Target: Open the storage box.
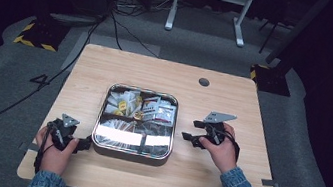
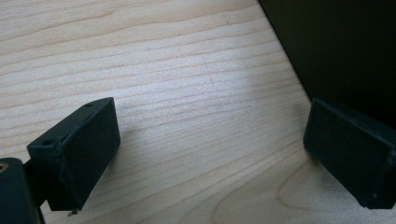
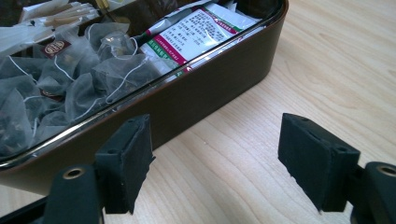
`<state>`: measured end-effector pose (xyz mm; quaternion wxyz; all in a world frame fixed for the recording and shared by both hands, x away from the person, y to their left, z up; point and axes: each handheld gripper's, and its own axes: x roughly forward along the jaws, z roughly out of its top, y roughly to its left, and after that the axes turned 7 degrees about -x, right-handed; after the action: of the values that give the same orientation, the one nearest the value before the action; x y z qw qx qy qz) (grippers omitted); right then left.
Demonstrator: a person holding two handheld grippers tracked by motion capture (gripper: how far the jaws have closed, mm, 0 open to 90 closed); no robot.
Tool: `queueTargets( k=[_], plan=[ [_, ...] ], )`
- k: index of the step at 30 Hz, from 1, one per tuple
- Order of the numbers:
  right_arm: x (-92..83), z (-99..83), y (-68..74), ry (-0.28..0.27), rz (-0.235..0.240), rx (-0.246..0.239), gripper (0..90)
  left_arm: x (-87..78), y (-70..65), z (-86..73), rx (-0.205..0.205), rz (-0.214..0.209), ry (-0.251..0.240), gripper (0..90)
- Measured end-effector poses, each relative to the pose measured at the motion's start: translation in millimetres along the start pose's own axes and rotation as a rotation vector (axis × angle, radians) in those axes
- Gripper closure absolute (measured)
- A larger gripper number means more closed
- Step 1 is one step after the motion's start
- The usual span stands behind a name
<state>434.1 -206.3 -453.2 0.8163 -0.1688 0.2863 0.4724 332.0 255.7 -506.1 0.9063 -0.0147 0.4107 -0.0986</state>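
Centre frame, a tea-bag tin (image 1: 131,149) sits on the counter (image 1: 202,175); left claw (image 1: 87,143) and right claw (image 1: 191,130) flank it, both open and empty.

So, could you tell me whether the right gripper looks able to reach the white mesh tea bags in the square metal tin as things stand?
Probably yes: the right gripper is open beside the square metal tin, whose top is open, with the white mesh tea bags lying uncovered inside. Only the tin's low wall stands between, so it would have to go over that.

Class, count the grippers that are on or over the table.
2: the left gripper beside the tin's near-left corner, and the right gripper off the tin's right side. Both open, holding nothing.
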Motion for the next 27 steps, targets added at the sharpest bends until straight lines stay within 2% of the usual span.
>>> queueTargets(
  k=[3,11,16,20,27],
  plan=[
    [-1.9,6.0,0.6,-0.007,0.010,0.003,27.2,-0.1,-0.2,-0.1,0.001,0.001,0.002,4.2],
    [-9.0,36.5,5.1,-0.030,0.022,-0.030,25.1,0.4,0.3,0.6,0.002,-0.001,0.001,4.1],
    [-3.3,51.3,9.5,-0.011,0.038,-0.057,19.8,1.1,0.7,1.2,0.004,-0.003,0.001,3.9],
    [3.3,59.8,13.1,-0.001,0.035,-0.072,19.7,1.1,0.6,1.2,0.003,-0.004,0.001,3.9],
    [13.4,74.6,19.5,0.016,0.058,-0.096,22.3,1.1,0.6,1.2,0.003,-0.004,0.001,3.9]
  ],
)
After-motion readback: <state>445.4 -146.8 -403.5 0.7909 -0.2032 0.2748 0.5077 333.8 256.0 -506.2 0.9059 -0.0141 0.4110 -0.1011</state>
